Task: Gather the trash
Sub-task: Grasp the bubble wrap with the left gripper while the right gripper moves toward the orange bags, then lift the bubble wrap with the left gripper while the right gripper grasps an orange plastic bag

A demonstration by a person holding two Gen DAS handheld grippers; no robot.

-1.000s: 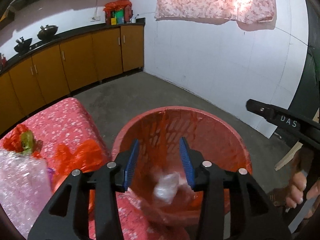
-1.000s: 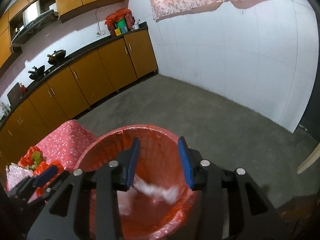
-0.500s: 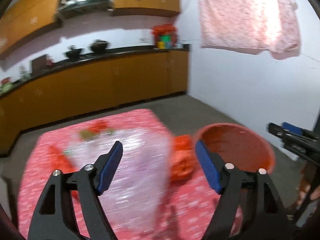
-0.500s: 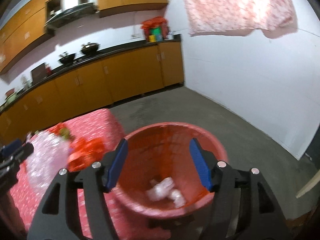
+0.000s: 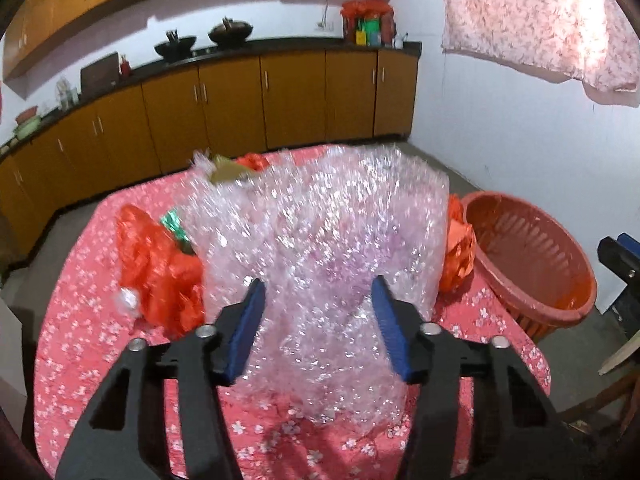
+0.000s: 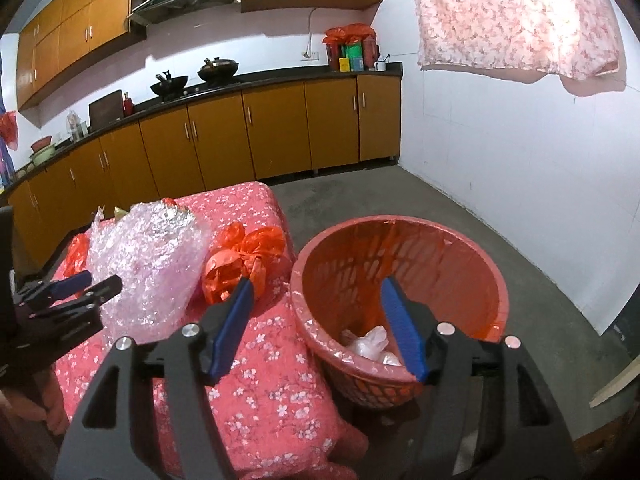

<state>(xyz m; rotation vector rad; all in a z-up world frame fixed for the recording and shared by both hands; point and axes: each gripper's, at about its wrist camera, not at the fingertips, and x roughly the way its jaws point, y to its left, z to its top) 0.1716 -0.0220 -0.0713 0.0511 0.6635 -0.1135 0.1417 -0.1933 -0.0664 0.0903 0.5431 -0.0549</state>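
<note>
My left gripper (image 5: 318, 322) points down at a big crumpled sheet of bubble wrap (image 5: 320, 240) on a table with a red floral cloth (image 5: 80, 320). Its blue-padded jaws are closing, the wrap between them. A red plastic bag (image 5: 160, 272) lies at nine o'clock, and a red basket (image 5: 532, 256) at three o'clock.

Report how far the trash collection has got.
Done: white crumpled plastic already lies in the red basket. In hand: the left gripper is closing around the bubble wrap; the right gripper is open and empty. Left: the bubble wrap and red plastic bags on the table.
</note>
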